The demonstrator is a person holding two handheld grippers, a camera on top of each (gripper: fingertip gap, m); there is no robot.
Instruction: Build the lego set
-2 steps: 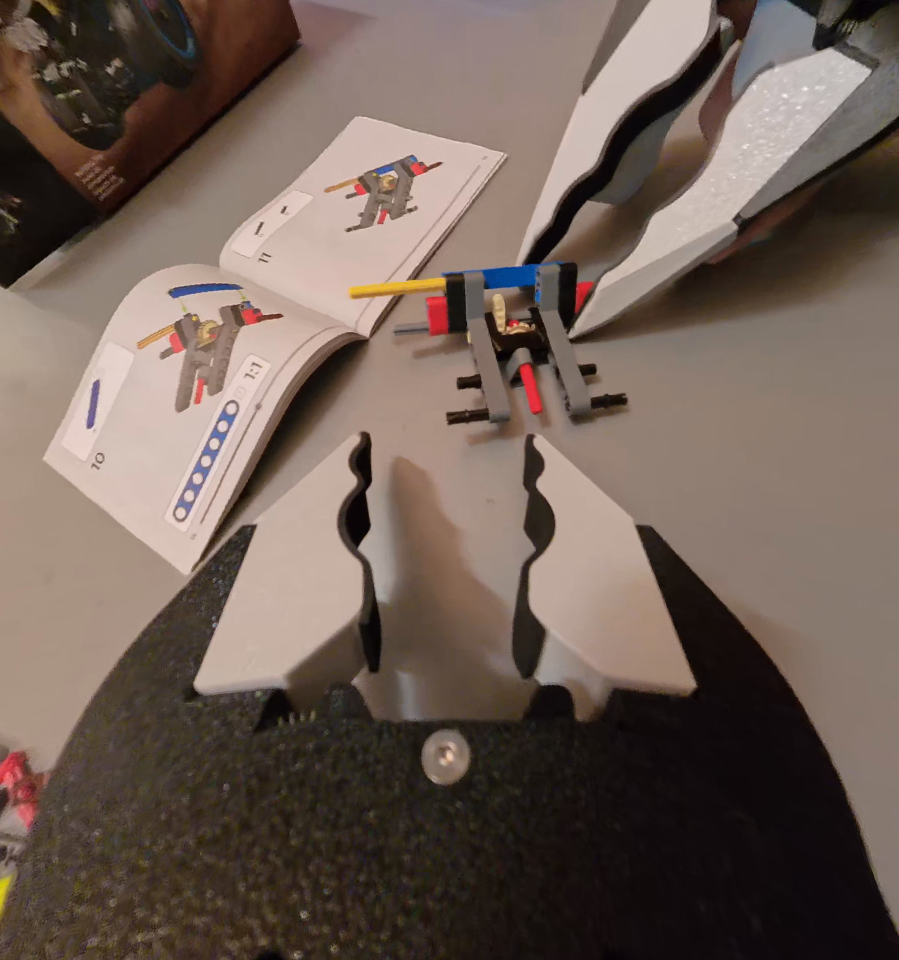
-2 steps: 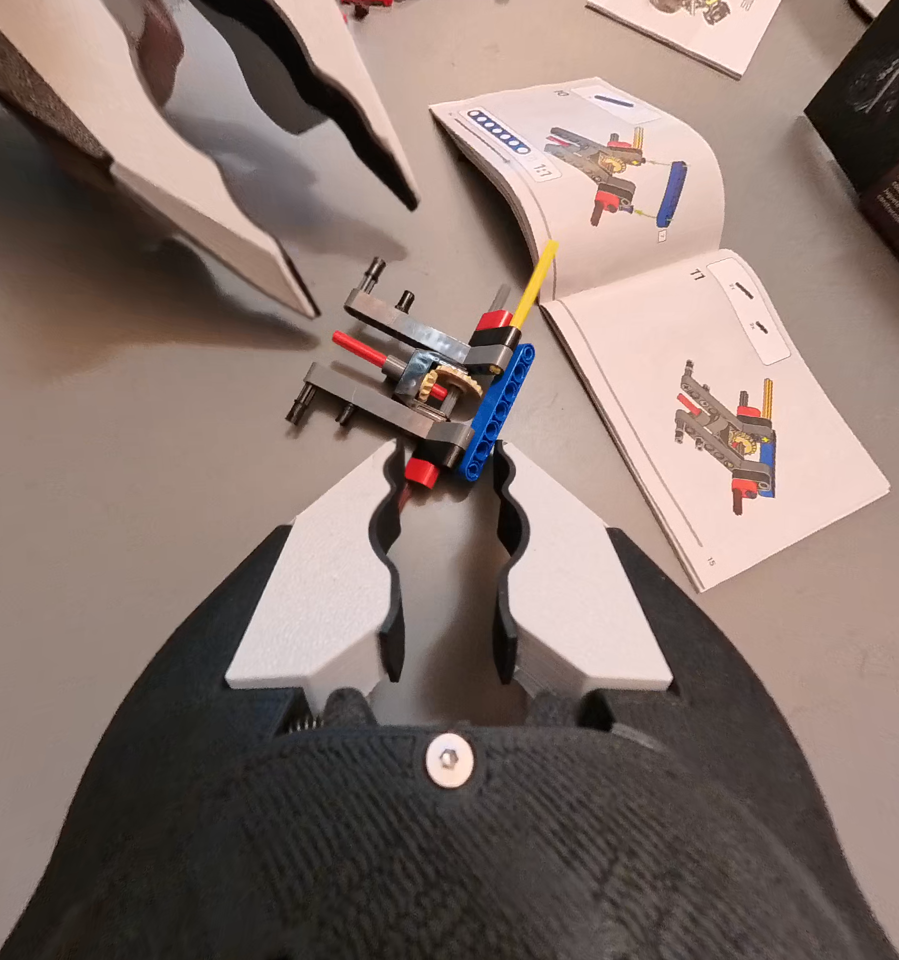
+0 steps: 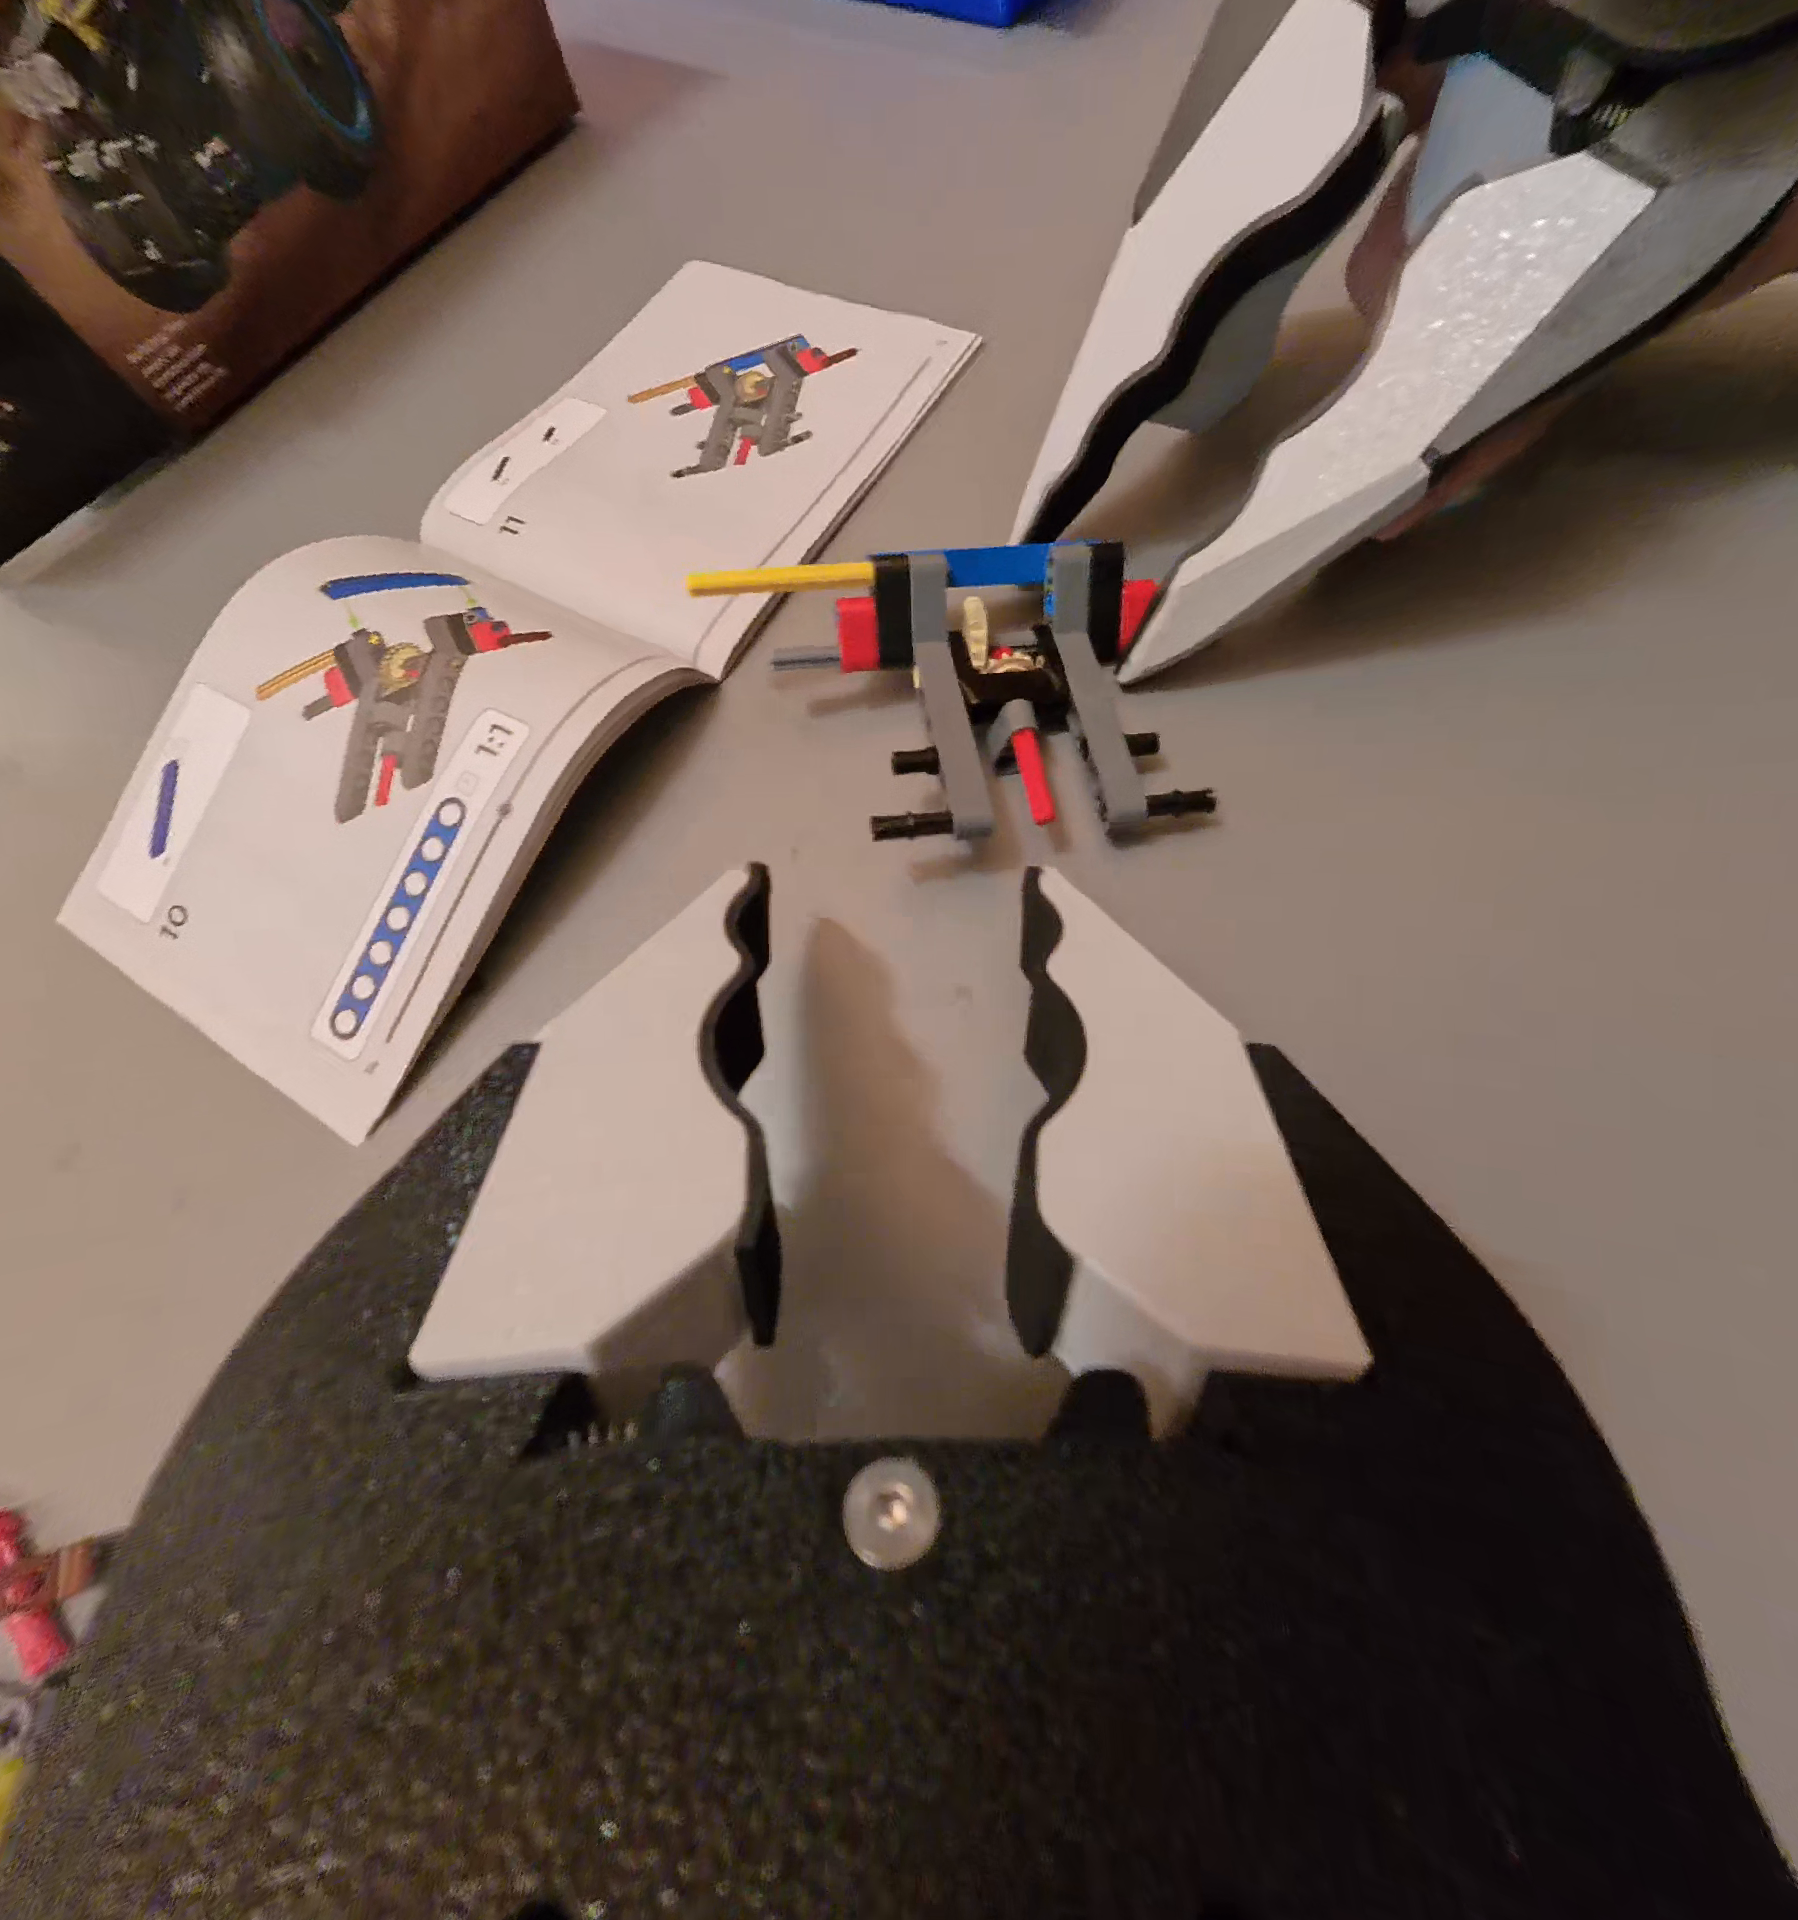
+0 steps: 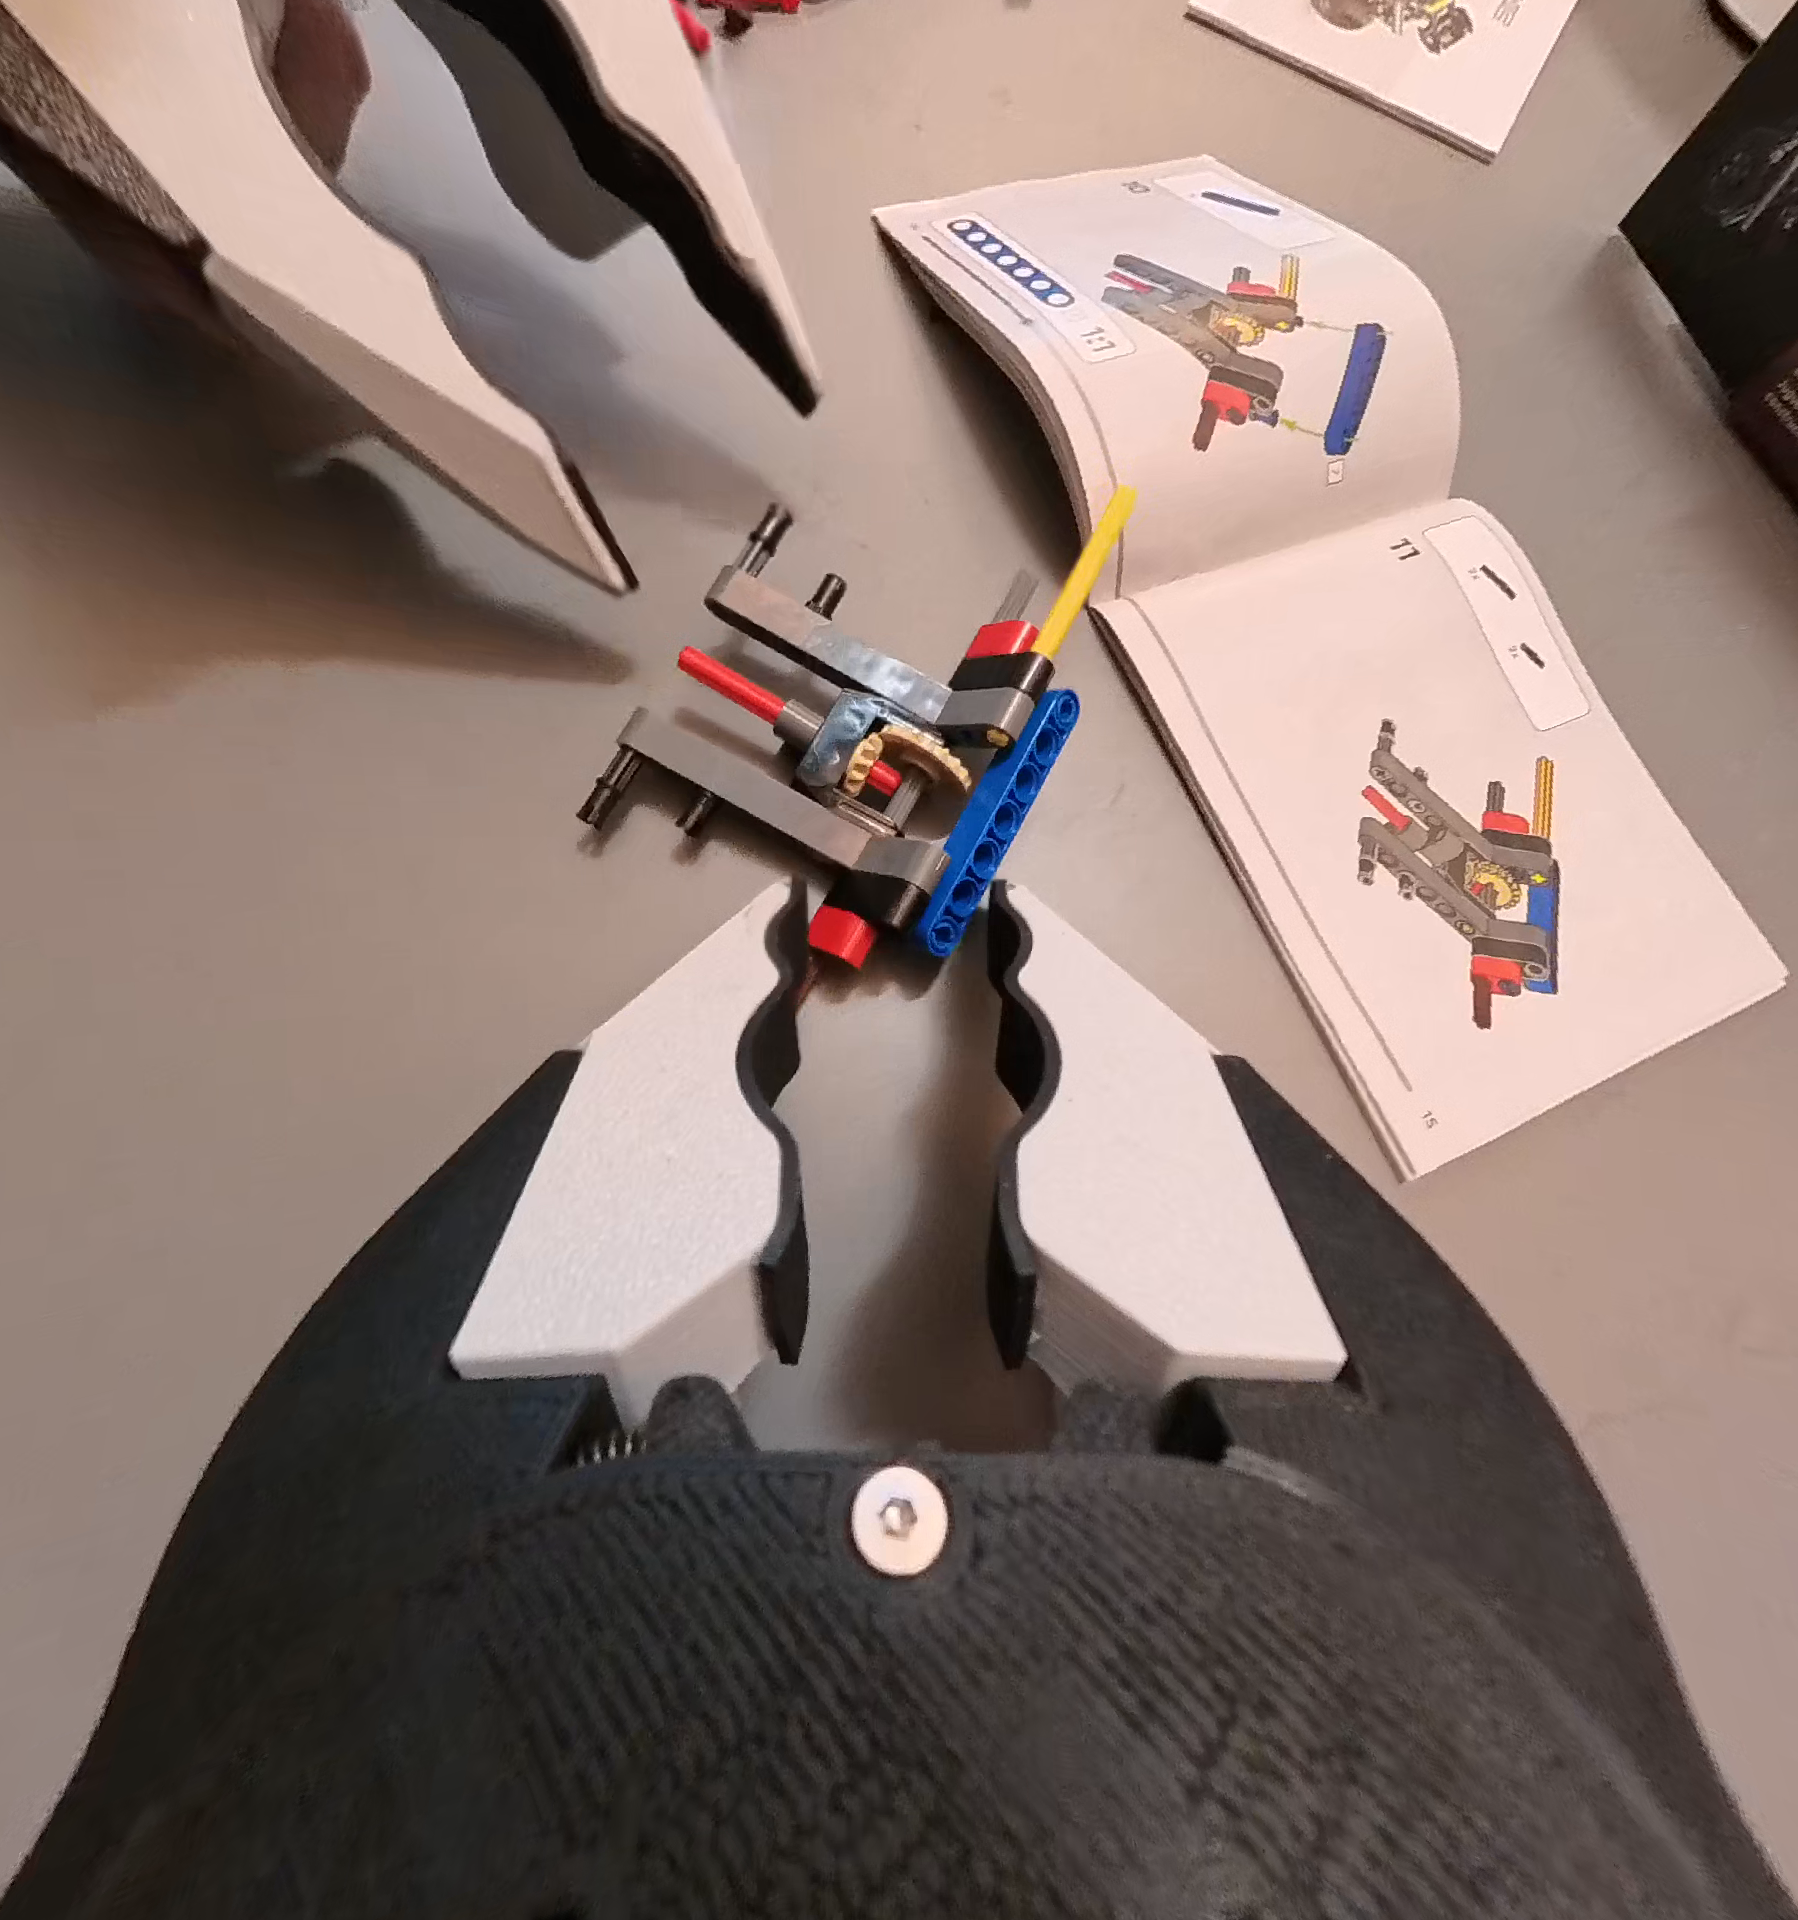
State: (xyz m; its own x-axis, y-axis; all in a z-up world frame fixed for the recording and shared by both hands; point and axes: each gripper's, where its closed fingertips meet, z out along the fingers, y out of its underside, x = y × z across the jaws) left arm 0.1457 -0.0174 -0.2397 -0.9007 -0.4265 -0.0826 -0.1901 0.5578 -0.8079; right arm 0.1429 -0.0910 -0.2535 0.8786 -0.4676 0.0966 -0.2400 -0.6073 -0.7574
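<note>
Left gripper (image 3: 895,894) is ours in the near centre of its view, fingers spread wide, nothing between them, tips just short of the lego assembly (image 3: 988,675). Going left to right in that view: loose pieces (image 3: 1,1600) in red, black and yellow at the near-left edge, blurred; dark product box (image 3: 199,187) far left with printed art and small text we won't repeat; open instruction booklet (image 3: 479,665) left of centre, both pages showing build diagrams and page numbers; then the assembly on the grey table (image 3: 1497,935), centre-right. We see a blue beam across its far side, a yellow axle sticking out left, two grey arms running toward us with black pins at their ends, and a red axle between them.

Right gripper (image 3: 1092,582) comes in from the far right of that view, fingers apart, one fingertip touching or just beside the red end of the assembly; we can't tell which.

From the right wrist view, same order: left gripper (image 4: 713,499) far left, tips near the pins; assembly (image 4: 874,769) centre; right gripper (image 4: 890,904) spread, with the red bush and blue beam end sitting just inside its tips, not clamped. Booklet (image 4: 1394,727) lies right, a second booklet (image 4: 1394,62) far right, box (image 4: 1757,260) at the right edge.
</note>
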